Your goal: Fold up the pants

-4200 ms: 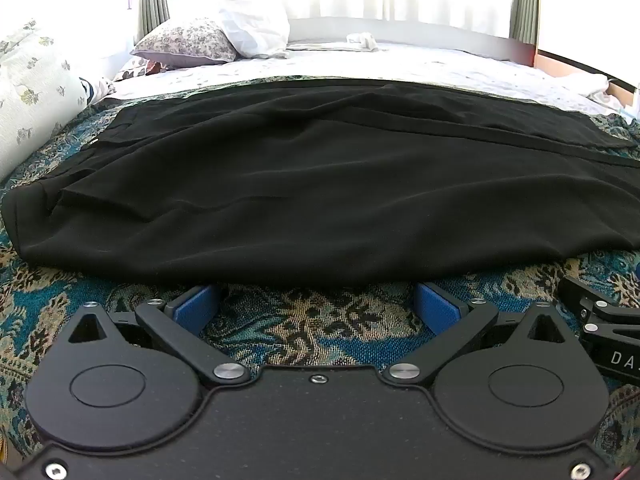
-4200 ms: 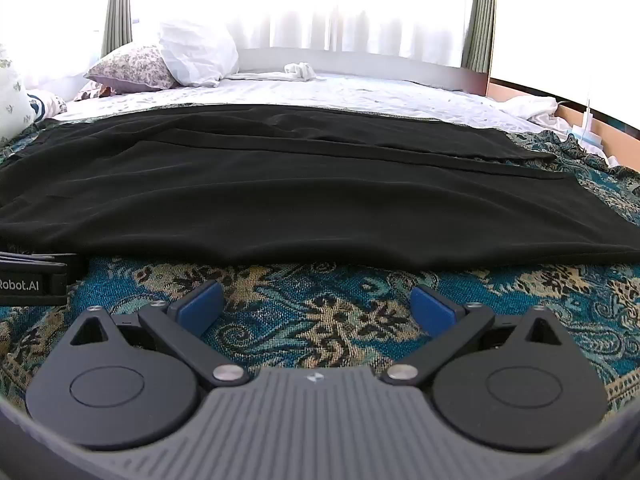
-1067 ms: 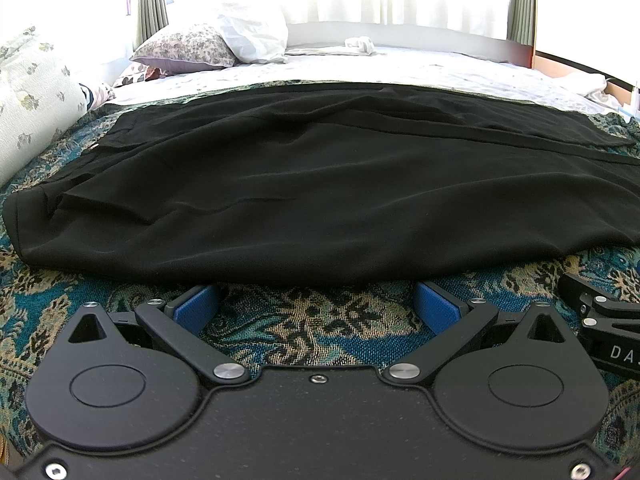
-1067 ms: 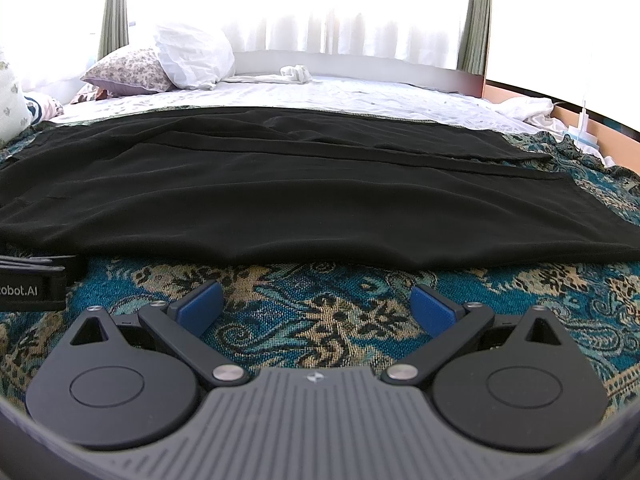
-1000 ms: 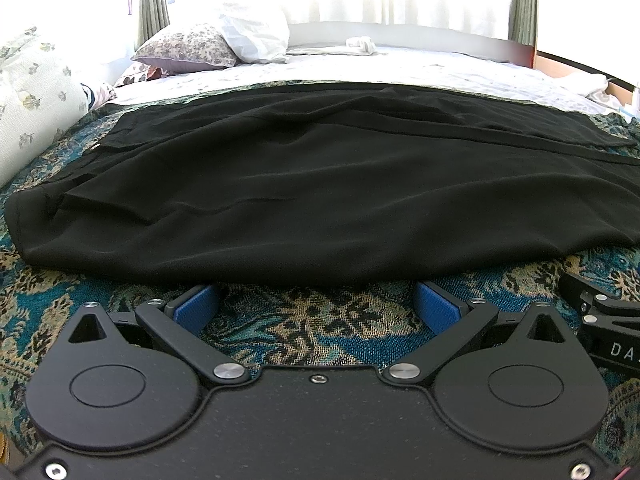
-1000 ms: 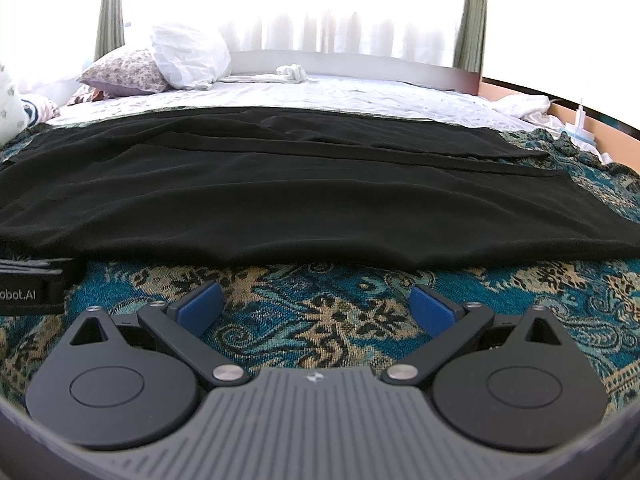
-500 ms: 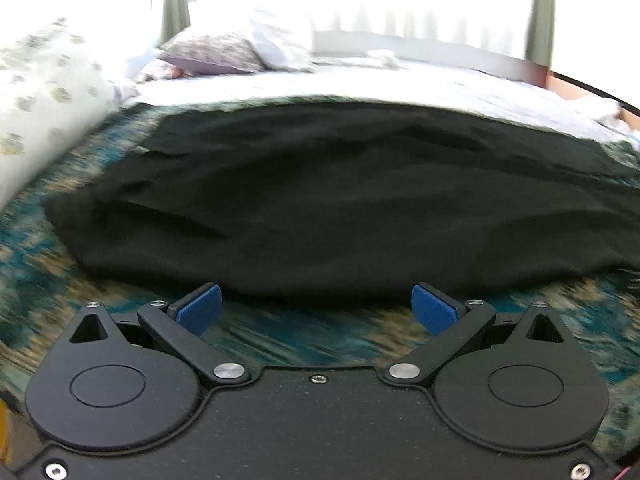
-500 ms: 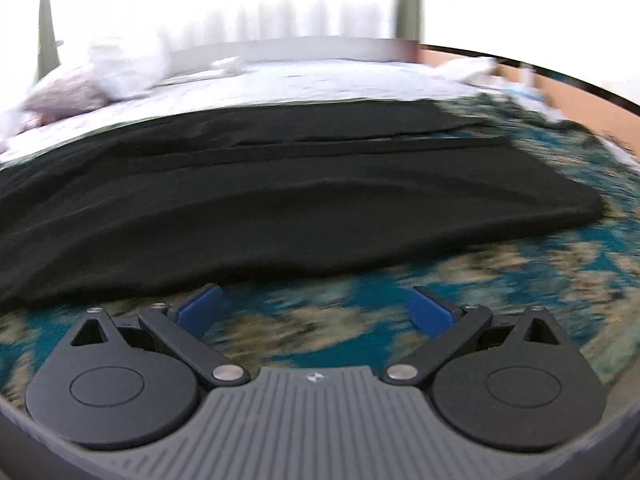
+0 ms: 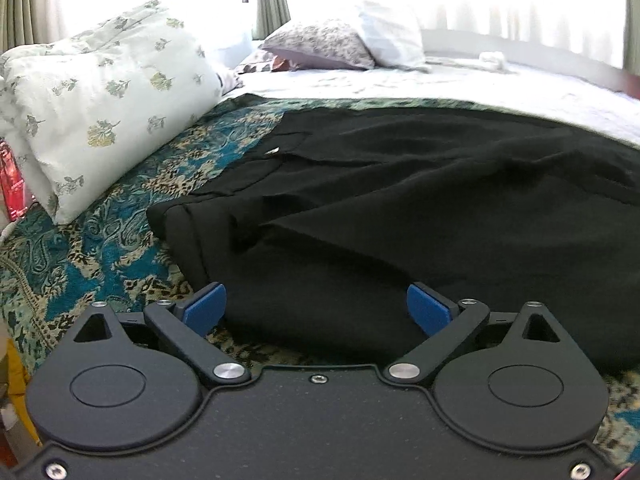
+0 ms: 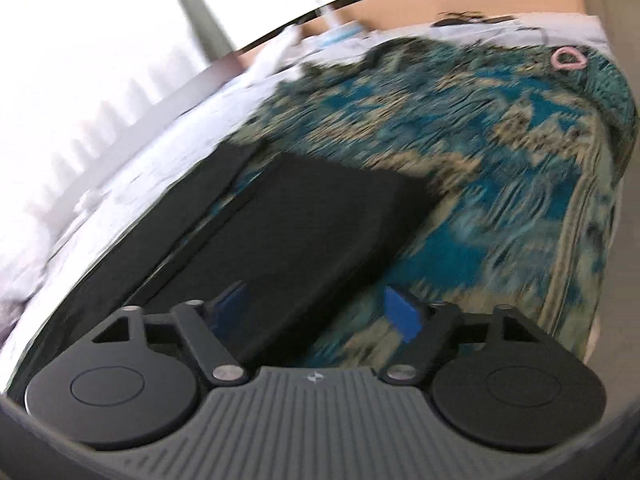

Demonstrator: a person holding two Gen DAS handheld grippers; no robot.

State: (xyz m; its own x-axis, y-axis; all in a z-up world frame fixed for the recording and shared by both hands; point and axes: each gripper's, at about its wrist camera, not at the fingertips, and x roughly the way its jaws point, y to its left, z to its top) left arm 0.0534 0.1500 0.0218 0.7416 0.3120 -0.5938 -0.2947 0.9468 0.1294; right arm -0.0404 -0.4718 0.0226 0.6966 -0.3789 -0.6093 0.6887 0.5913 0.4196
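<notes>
L gripper (image 9: 316,308) points down at a slant, jaws wide, just been closing a little; pants (image 9: 420,208) waist edge lies between the pads, not pinched. R gripper (image 10: 320,312) is rolled, so its view tilts; jaws apart, just been closing, leg hem in the gap, not clamped. Pants spread over the teal throw (image 9: 100,248), mid-frame. Pillow (image 9: 100,100) upper left. No readable writing.

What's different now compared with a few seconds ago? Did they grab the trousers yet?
Not yet. The left gripper has swung to the waist end of the black pants, the right gripper to the leg end, rolling sideways. Both have just been closing slightly, pants edge between their pads, unpinched. The pants lie unchanged on the patterned bedspread.
</notes>
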